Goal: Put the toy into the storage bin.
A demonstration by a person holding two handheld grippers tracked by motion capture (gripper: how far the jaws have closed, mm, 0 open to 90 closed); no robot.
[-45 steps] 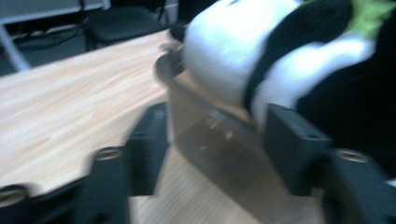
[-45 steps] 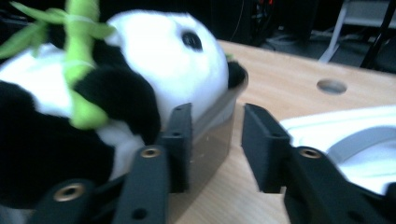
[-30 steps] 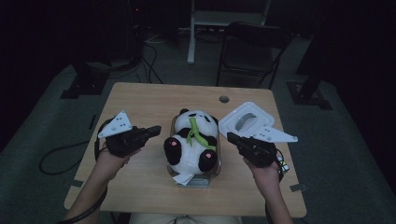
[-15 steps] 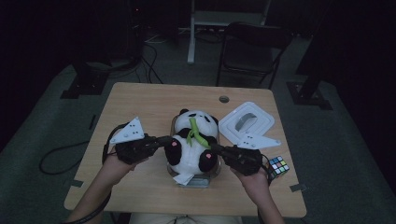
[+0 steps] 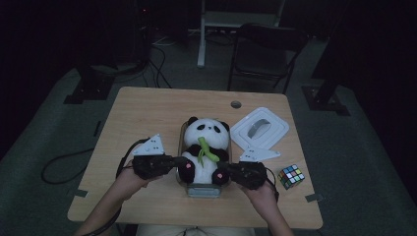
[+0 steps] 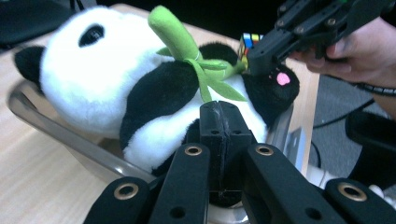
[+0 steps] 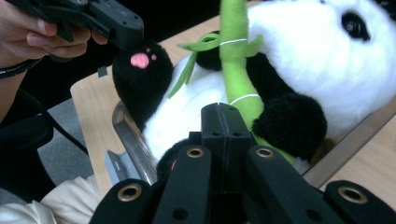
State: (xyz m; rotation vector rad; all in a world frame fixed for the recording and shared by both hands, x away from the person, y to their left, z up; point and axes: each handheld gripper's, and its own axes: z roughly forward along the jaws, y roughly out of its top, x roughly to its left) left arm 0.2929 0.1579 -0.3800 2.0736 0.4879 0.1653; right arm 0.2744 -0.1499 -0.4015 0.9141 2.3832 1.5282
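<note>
A panda plush (image 5: pixel 209 132) with a green bamboo stalk (image 5: pixel 206 152) lies on its back in a clear tub (image 5: pixel 204 189) at the table's middle. My left gripper (image 5: pixel 181 162) is shut, with nothing between the jaws, its tip against the panda's foot on the left side. My right gripper (image 5: pixel 222 173) is shut too, its tip at the other foot. In the left gripper view the closed jaws (image 6: pixel 219 109) touch the panda's belly (image 6: pixel 154 93), with the right gripper (image 6: pixel 261 58) at the pink-padded foot. In the right gripper view the closed jaws (image 7: pixel 223 112) sit below the bamboo (image 7: pixel 236 60).
A white lid with a grey handle (image 5: pixel 259 129) lies to the right of the tub. A colour cube (image 5: pixel 291 176) sits near the table's right front. A cable hole (image 5: pixel 236 104) is at the back edge, a chair (image 5: pixel 265 54) behind it, and cables trail on the floor.
Both grippers have come down and inward from the sides until their tips reach the panda's feet. The right hand has moved off the colour cube, which now shows.
</note>
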